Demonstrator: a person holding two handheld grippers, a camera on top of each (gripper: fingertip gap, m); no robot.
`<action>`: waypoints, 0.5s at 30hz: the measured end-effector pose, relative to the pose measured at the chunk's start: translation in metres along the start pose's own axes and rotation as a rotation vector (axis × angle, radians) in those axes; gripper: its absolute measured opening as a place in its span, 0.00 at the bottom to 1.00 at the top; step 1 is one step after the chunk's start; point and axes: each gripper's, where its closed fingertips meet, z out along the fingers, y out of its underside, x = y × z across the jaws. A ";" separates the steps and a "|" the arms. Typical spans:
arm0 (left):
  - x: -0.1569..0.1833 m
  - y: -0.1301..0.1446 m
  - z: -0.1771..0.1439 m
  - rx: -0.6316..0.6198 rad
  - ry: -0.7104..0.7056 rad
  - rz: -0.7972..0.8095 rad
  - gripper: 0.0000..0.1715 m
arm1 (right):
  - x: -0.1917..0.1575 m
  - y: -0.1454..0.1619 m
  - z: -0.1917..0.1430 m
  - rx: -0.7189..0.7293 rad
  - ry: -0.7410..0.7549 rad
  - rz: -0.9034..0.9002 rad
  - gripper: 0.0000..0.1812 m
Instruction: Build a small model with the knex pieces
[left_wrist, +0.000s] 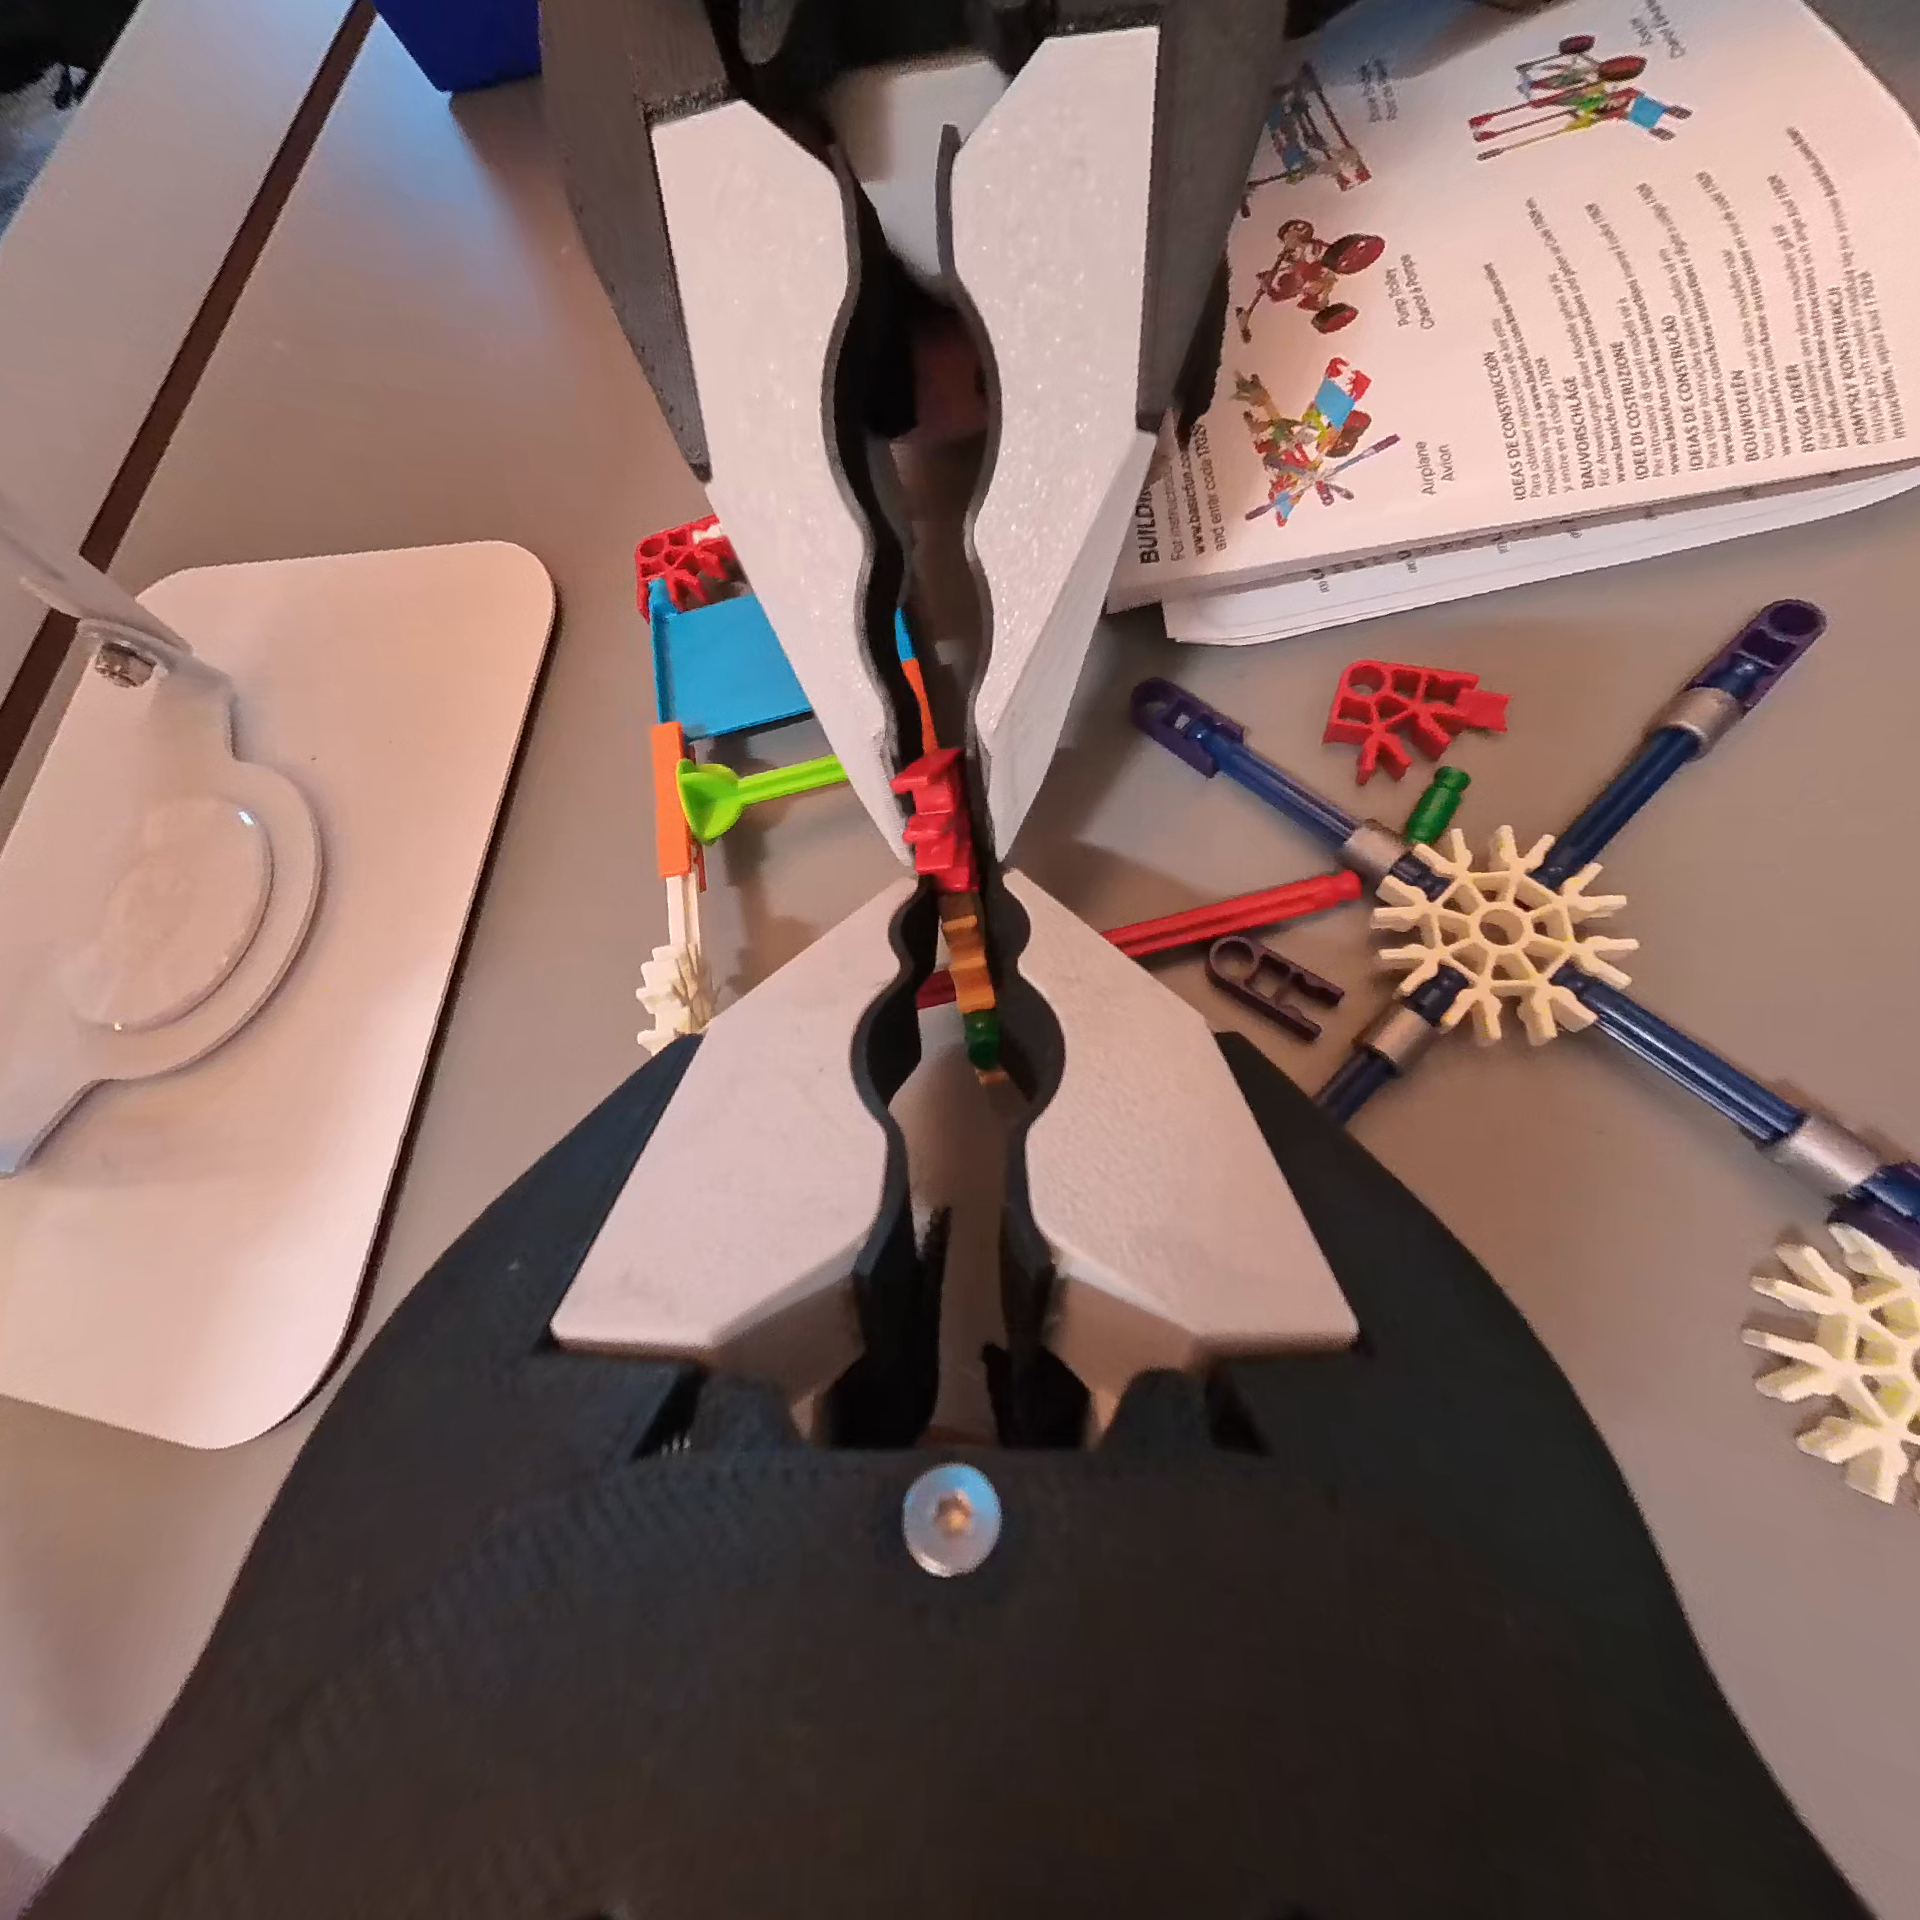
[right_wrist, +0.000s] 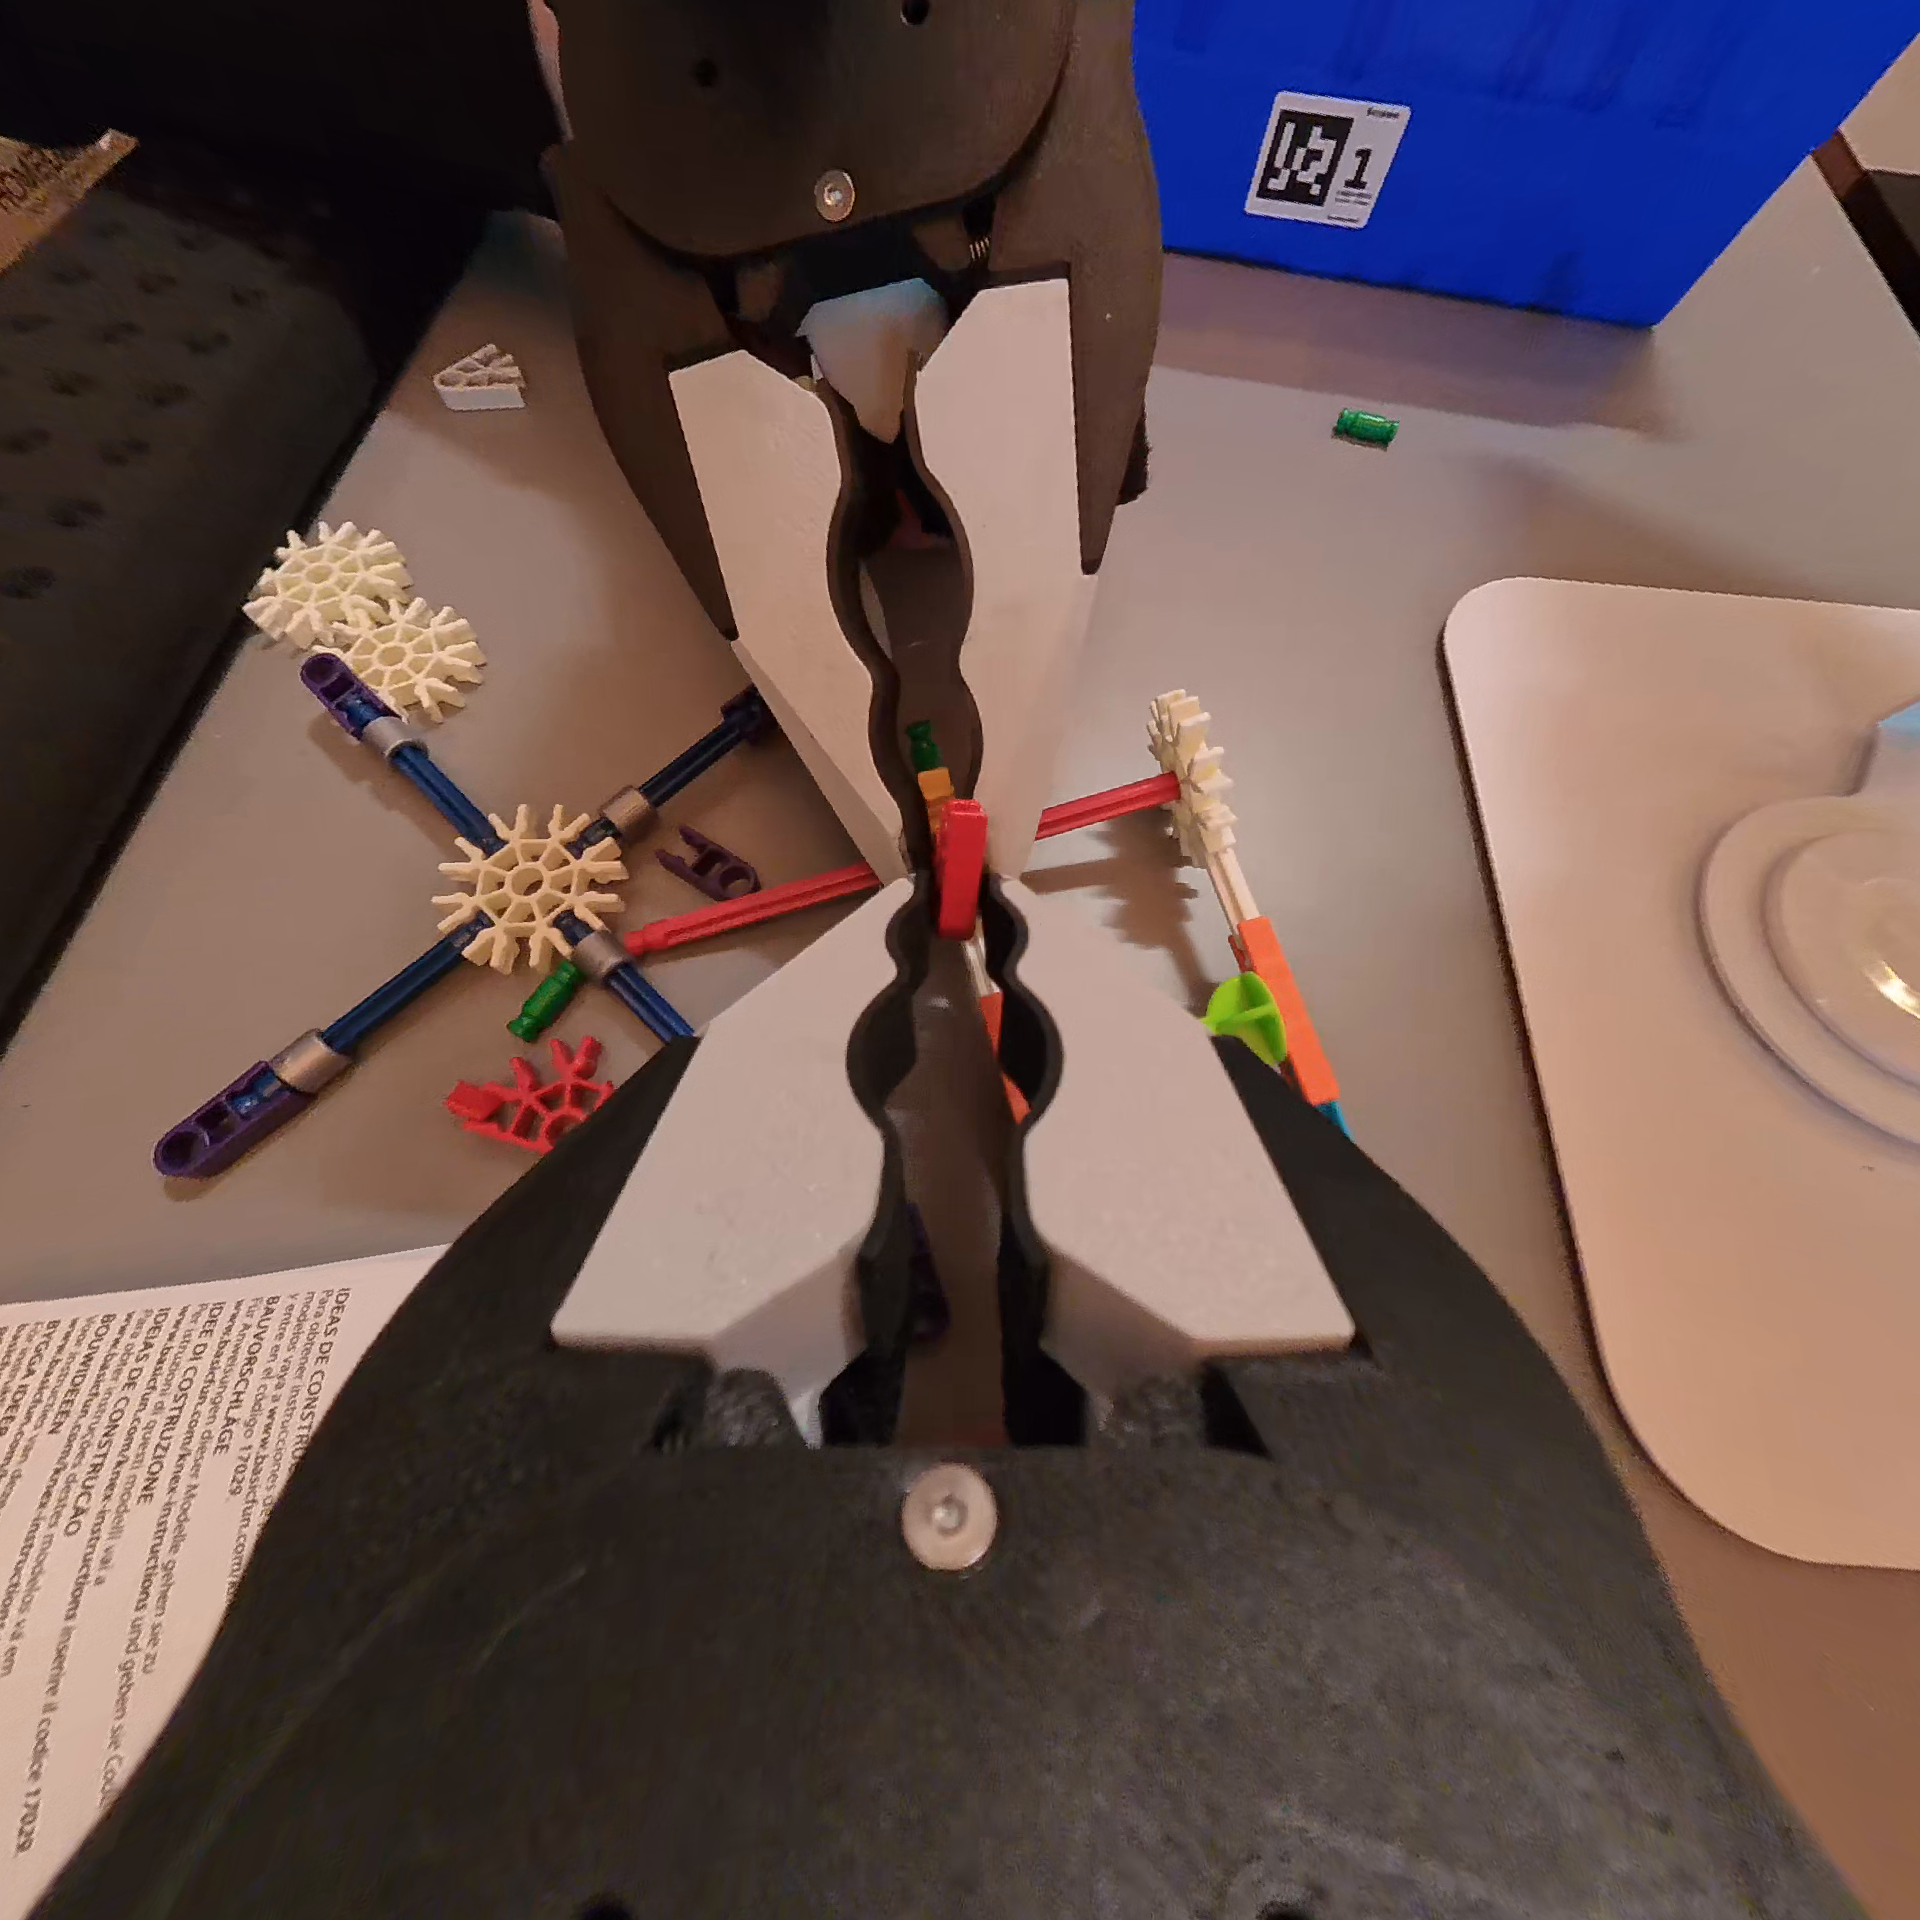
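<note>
The two grippers meet tip to tip over a small multicoloured toy assembly. My left gripper is shut on an orange connector with a green piece behind it. My right gripper is shut on a red connector, which also shows in the left wrist view. The two connectors touch. A red rod runs sideways through the joint to a white snowflake wheel. The assembly's blue panel, orange strip and lime piece hang to one side.
On the grey table lie a cross of blue rods with a cream snowflake hub, a loose red connector, a purple clip, a small green rod, an instruction booklet, a pale mat and a blue bin. The grippers are tip to tip, or close to it.
</note>
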 end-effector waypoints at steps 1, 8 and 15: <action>0.001 0.000 0.000 0.004 0.007 -0.003 0.03 | -0.001 0.000 0.000 0.002 -0.004 -0.002 0.04; 0.003 -0.001 0.000 0.010 0.014 -0.009 0.03 | -0.002 0.000 0.000 0.000 -0.015 0.002 0.04; 0.004 -0.001 0.000 0.025 0.035 -0.035 0.03 | -0.003 0.001 0.001 -0.011 -0.038 0.017 0.03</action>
